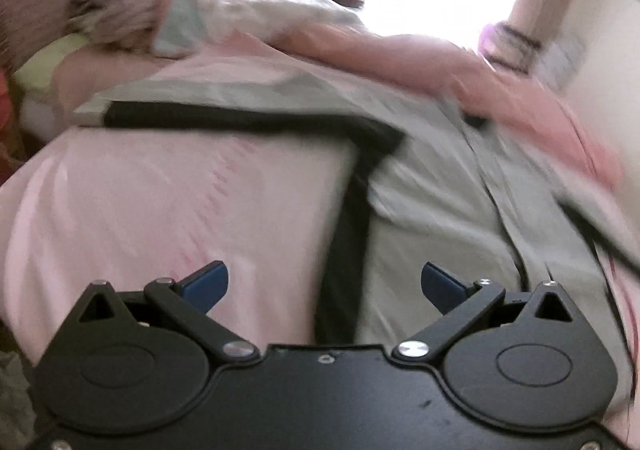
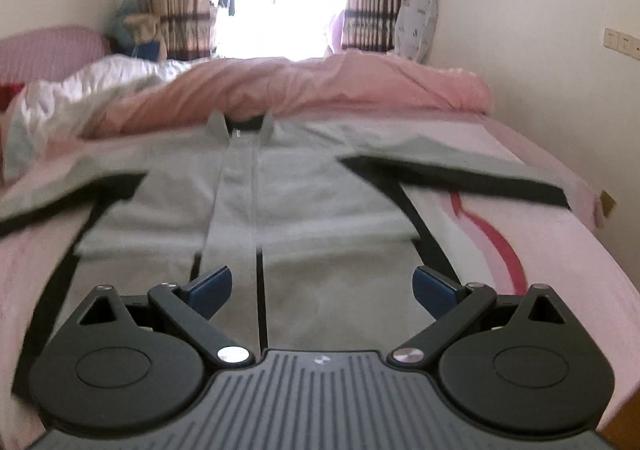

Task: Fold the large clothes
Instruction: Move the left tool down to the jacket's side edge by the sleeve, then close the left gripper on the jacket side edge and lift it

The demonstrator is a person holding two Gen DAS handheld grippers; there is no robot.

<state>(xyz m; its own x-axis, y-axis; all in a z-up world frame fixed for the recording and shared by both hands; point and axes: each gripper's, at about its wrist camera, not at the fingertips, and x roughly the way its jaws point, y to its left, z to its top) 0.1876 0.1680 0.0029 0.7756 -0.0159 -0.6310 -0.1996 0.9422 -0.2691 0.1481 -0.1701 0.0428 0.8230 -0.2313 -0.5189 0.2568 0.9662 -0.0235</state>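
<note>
Above grey jacket (image 2: 280,186) on bed (image 2: 520,210): both tongs (image 1: 324,282) (image 2: 322,286) agape.

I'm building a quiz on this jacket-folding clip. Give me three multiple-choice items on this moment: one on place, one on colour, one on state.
1. Where does the jacket lie?
A. on the bed
B. on a chair
C. on the floor

2. What colour are the jacket's side stripes?
A. red
B. black
C. yellow

3. How do both grippers stand?
A. shut on the jacket
B. shut on nothing
C. open

Answers:
1 A, it is spread flat on the pink sheet.
2 B, dark bands run along the grey sleeves and sides.
3 C, the left gripper and right gripper show their blue pads wide apart, holding nothing.
</note>
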